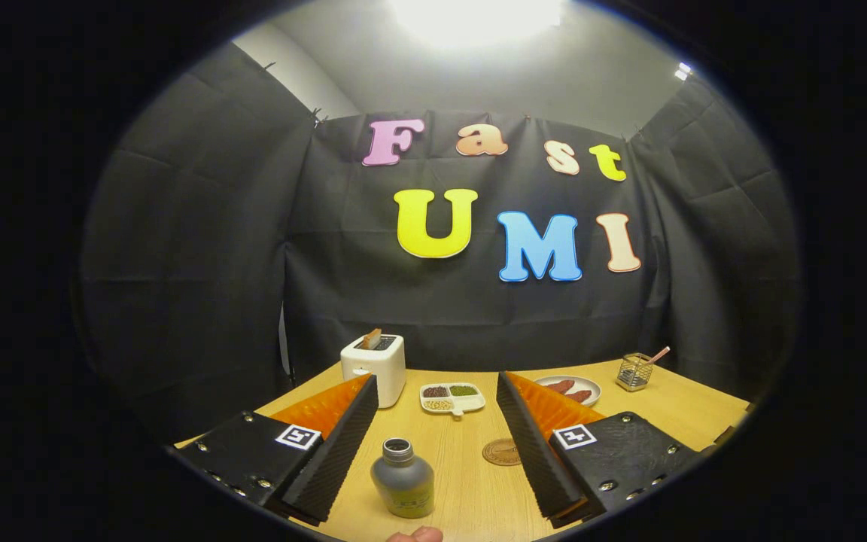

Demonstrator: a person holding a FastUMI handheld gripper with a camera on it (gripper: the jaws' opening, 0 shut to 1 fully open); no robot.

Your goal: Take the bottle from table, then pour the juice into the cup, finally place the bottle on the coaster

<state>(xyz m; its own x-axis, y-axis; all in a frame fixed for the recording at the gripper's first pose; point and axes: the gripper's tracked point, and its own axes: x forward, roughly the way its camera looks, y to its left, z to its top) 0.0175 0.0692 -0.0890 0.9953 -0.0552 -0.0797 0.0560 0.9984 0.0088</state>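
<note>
Gripper [433, 391] jaws wide apart, holding nothing. Bottle [403, 478] stands upright on wooden tabletop [471, 489] at lower centre of frame, between fingers, touching neither. Round coaster [501, 452] right of bottle, just beside right finger. White toaster [373, 367] and sectioned dish [452, 398] beyond.

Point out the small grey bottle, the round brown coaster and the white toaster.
Small grey bottle [402, 482], gripper view, its body.
Round brown coaster [500, 452], gripper view, its visible top face.
White toaster [373, 370], gripper view, its front face.
</note>
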